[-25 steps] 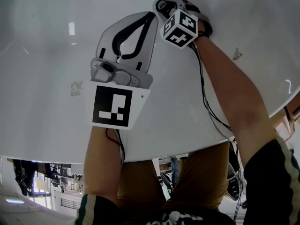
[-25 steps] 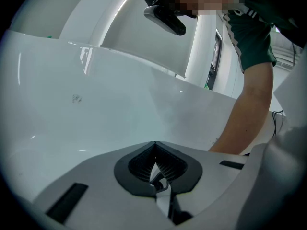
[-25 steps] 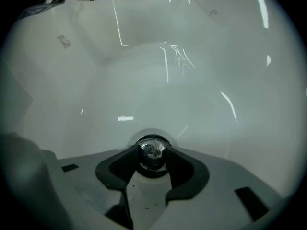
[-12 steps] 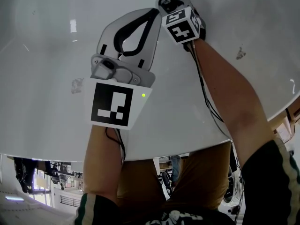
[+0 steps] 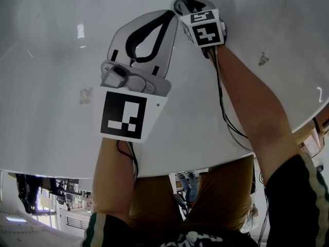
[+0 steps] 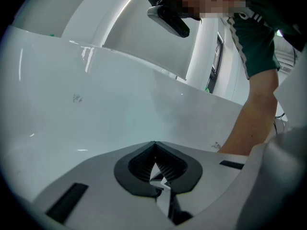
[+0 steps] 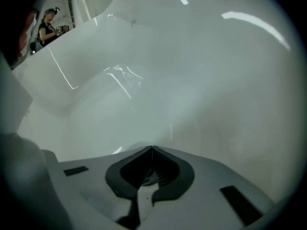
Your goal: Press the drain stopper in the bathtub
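I am looking into a white bathtub [image 5: 51, 60]. My right gripper [image 5: 181, 4] is at the top of the head view and points steeply down at the tub floor, its marker cube [image 5: 206, 29] facing me. Its jaws have just been closing; in the right gripper view [image 7: 152, 148] the tips meet, with nothing between them. Just past those tips shows a pale round rim [image 7: 125, 149], possibly the drain stopper; the jaws hide most of it. My left gripper [image 5: 167, 14] hovers beside the right one. Its jaws are shut and empty in the left gripper view [image 6: 154, 143].
The tub's near rim [image 5: 154, 166] runs across the lower head view, with the person's legs and the room below it. Small grey marks [image 5: 85, 95] [image 5: 262, 59] dot the tub wall. The tub's side wall [image 7: 72, 56] rises at the left of the right gripper view.
The right gripper has rolled about its own axis, so its marker cube shows a different face and sits slightly further right. The left gripper has not moved.
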{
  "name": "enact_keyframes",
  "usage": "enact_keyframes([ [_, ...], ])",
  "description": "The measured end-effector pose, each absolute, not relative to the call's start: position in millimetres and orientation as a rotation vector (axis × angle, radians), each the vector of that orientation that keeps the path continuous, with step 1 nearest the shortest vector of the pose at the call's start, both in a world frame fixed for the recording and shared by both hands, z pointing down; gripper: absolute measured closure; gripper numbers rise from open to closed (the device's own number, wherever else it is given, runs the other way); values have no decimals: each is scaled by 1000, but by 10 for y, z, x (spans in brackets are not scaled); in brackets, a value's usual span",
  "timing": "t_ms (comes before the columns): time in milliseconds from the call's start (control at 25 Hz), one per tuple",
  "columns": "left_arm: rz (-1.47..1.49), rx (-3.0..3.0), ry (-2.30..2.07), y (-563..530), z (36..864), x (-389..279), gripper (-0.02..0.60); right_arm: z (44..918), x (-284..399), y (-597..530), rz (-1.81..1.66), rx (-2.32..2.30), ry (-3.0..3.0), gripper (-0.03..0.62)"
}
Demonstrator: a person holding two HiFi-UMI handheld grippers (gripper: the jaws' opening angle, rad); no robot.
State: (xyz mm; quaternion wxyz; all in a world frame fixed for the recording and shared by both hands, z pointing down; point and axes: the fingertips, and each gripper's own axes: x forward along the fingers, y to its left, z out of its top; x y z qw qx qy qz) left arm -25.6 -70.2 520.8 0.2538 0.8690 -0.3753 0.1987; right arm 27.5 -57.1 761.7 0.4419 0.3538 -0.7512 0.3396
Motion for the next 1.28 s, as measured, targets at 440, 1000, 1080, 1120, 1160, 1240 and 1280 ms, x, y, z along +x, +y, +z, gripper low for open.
enact_keyframes([
  [440,539,2377,-1019,-734,5170,-222,572,7648,389,-298,788,812,-1843,580],
  [1000,586,2320,-973,-487,5216,-206,574,7157,292,-392,693,707,-1936,580],
  [1080,585,2340,-976,-509,5127,-184,574,6989,284,-451,685,720,-1954,580],
  [1120,587,2357,-980,-527,5058,-173,574,6889,263,-470,689,726,-1968,580],
  [1160,594,2373,-981,-540,4981,-163,574,6783,238,-479,697,728,-1982,580],
  [1240,607,2398,-975,-550,4799,-136,574,6565,206,-482,723,729,-2004,580],
  [1280,608,2402,-971,-543,4706,-125,574,6459,203,-481,734,729,-2011,580],
])
